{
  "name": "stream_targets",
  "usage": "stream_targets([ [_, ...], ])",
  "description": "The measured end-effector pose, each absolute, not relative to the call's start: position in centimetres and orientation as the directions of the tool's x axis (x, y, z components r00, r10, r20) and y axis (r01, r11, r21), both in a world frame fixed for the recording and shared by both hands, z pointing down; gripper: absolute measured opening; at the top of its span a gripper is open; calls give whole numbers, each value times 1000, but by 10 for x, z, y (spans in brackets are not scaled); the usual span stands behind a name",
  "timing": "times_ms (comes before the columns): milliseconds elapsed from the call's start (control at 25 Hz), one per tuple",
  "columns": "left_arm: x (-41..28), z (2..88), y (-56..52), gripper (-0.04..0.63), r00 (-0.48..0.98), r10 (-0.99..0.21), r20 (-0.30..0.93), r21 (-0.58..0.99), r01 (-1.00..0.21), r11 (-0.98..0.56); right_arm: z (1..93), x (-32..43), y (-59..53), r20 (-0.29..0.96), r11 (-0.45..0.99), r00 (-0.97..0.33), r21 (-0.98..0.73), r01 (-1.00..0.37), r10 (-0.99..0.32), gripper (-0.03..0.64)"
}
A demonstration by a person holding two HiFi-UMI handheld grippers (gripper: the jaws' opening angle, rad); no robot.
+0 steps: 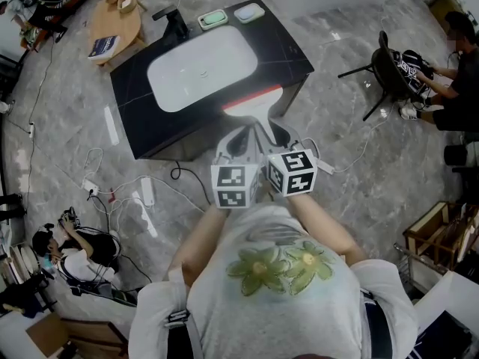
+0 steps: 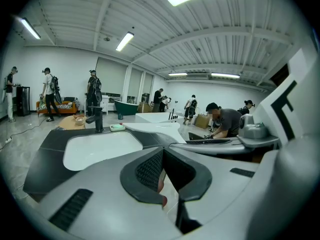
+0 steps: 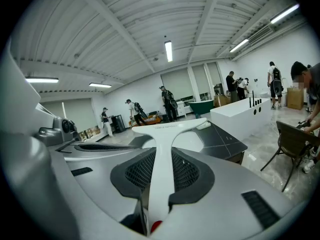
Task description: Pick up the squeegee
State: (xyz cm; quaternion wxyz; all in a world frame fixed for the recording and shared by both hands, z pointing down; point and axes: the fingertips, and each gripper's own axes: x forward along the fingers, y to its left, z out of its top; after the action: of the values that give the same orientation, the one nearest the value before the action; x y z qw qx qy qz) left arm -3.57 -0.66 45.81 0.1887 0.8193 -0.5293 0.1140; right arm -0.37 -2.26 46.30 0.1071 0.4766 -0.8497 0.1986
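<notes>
A black, stone-look counter (image 1: 288, 47) with a smooth white oval basin (image 1: 198, 69) is seen just ahead of both grippers. A black tap (image 1: 176, 25) and a green soap dish (image 1: 212, 19) are set along the counter's far edge, beyond the basin. A dark chair (image 1: 382, 69) stands well off to the right of the right gripper (image 3: 162, 159). Cables (image 1: 112, 193) are strewn over the grey marbled floor, off to the left of the left gripper (image 2: 162, 154).

The squeegee (image 3: 161, 131) is pinched by its flat white handle between the right gripper's dark, mesh-textured pads. Its long axis is laid along the line the gripper points, away from the person and toward the counter. The T-shaped head is set crosswise at the far end, by the counter's near edge beside the basin, and a red blade strip is carried along its far side. A red tip is seen at the handle's near end, behind the pads.

The left gripper is held just beside the right one, on its left. Its pad tips are pressed together, clear of the handle.
</notes>
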Motion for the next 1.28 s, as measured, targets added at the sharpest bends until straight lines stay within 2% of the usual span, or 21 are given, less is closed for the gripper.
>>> stream_targets([
  [1280, -49, 455, 17, 9, 412, -829, 379, 179, -911, -371, 452, -15, 10, 359, 480, -513, -184, -858, -780, 94],
])
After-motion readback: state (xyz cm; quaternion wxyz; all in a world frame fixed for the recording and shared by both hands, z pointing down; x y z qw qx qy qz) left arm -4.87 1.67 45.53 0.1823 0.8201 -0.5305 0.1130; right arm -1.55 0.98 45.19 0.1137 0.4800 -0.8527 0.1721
